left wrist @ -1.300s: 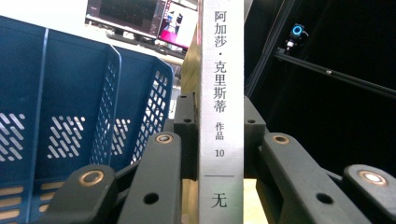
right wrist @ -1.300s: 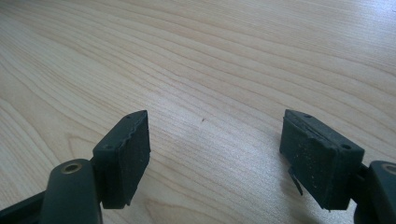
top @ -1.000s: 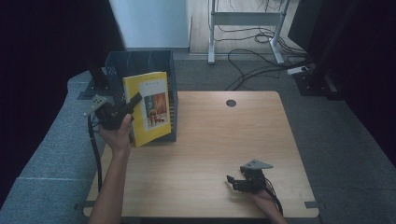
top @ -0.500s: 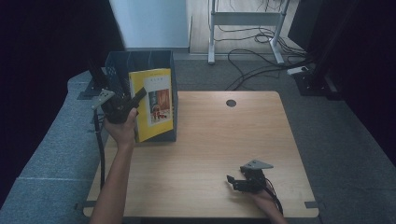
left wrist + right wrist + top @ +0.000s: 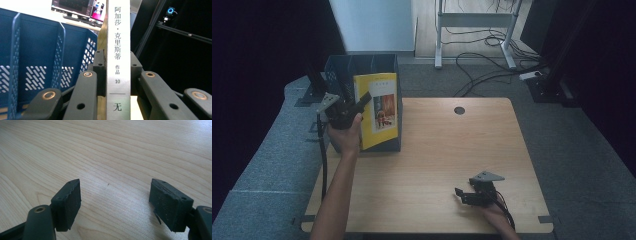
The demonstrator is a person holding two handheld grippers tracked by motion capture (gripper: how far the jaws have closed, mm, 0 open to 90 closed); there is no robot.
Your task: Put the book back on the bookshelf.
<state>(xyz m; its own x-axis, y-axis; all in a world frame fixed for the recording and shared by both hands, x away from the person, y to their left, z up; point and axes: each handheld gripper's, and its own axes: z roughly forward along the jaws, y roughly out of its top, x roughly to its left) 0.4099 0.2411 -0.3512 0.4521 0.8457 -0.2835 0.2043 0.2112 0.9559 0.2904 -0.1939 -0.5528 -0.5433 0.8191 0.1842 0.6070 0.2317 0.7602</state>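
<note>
We hold the yellow book [image 5: 379,107] by its spine in the left hand-held gripper [image 5: 362,102], upright over the blue file rack [image 5: 362,65] at the table's [image 5: 437,150] far left; stiff, light, slippery-covered, so we grip near mid-spine, while the right hand-held gripper [image 5: 459,195] rests open, empty

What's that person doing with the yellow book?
The person holds a claw in each hand. The left claw is shut on the spine of the yellow book, holding it upright at the blue file box on the table's far left corner. The right claw rests open over bare wood, holding nothing.
</note>
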